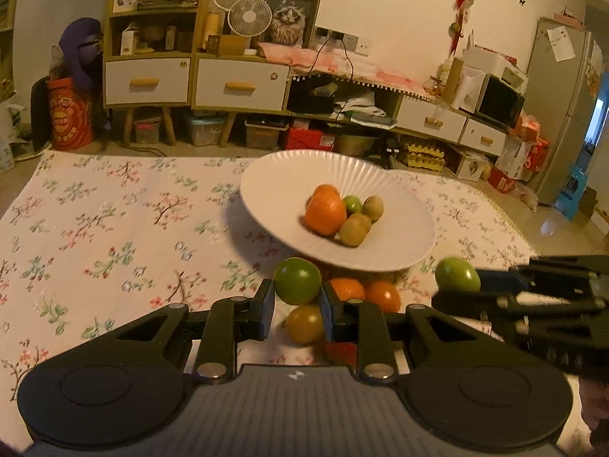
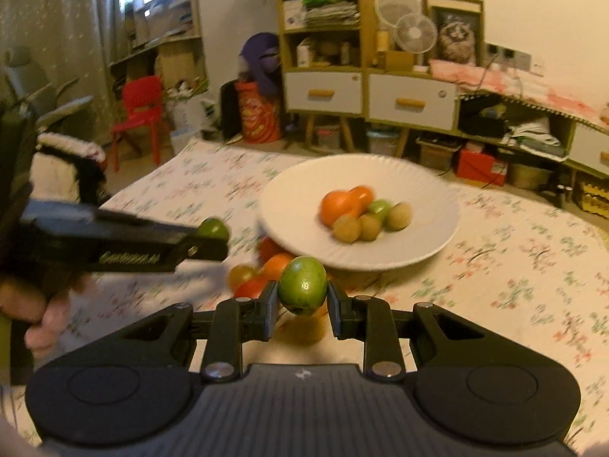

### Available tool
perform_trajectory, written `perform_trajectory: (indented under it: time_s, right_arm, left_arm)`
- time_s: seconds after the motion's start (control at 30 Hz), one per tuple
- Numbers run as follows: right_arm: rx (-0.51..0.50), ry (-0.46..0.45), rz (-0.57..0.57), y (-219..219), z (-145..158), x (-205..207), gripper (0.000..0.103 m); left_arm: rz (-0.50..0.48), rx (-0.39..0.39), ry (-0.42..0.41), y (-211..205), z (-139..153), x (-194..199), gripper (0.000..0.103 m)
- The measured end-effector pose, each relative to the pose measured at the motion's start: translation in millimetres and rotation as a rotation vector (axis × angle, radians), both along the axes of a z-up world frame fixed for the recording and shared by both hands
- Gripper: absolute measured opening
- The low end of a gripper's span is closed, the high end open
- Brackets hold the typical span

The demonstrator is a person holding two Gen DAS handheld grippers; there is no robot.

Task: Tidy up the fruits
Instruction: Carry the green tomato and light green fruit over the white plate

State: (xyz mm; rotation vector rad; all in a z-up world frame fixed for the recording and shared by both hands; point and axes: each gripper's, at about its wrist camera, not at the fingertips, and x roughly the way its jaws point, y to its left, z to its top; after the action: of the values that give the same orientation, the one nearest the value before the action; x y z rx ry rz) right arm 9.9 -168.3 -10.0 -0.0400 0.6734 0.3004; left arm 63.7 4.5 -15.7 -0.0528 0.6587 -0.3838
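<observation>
Two green fruits are held off the counter, one in each gripper. The left gripper (image 1: 297,297) has its fingers (image 1: 266,306) closed on a round green fruit (image 1: 297,281), clamped from both sides just in front of the white plate (image 1: 289,175). The right gripper (image 2: 301,302) grips a second green fruit (image 2: 302,285) the same way; from the left wrist view it shows at the right edge, near the plate's rim.

On the plate lie oranges (image 1: 326,209), a small green fruit (image 1: 352,204) and several brownish kiwis (image 1: 354,230), bunched together. On the flowered cloth (image 1: 114,228) below the plate's near rim lie more loose fruits: two oranges (image 1: 382,295), a yellowish one (image 1: 304,323) and something red. A hand (image 2: 42,320) holds the left gripper's handle.
</observation>
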Motion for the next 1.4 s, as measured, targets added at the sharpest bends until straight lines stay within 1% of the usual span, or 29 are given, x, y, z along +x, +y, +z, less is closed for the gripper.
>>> perform_trajectory:
  time_s: [0.2, 0.4, 0.57, 0.7, 0.9, 1.03, 1.17, 1.4]
  right_arm:
    - [0.004, -0.004, -0.044, -19, 2, 28, 0.024]
    - [0.025, 0.035, -0.073, -32, -6, 61, 0.024]
    - [0.045, 0.063, -0.08, -36, -11, 78, 0.024]
    - [0.03, 0.072, -0.07, -35, -13, 86, 0.024]
    - [0.001, 0.092, -0.055, -32, -16, 92, 0.024]
    - [-0.007, 0.101, -0.06, -33, -19, 95, 0.024]
    - [-0.029, 0.092, -0.061, -33, -20, 95, 0.024]
    - [-0.063, 0.086, -0.057, -31, -20, 97, 0.024]
  left_arm:
    - [-0.028, 0.017, -0.018, -14, 7, 13, 0.024]
    - [-0.063, 0.055, -0.011, -34, 5, 33, 0.024]
    - [-0.108, 0.085, -0.009, -46, 2, 47, 0.024]
    - [-0.116, 0.117, 0.005, -49, -1, 54, 0.024]
    - [-0.127, 0.135, 0.035, -48, -8, 59, 0.024]
    - [-0.139, 0.15, 0.036, -53, -9, 61, 0.024]
    - [-0.153, 0.165, 0.037, -61, -11, 63, 0.024]
    - [-0.16, 0.161, 0.031, -62, -12, 68, 0.025]
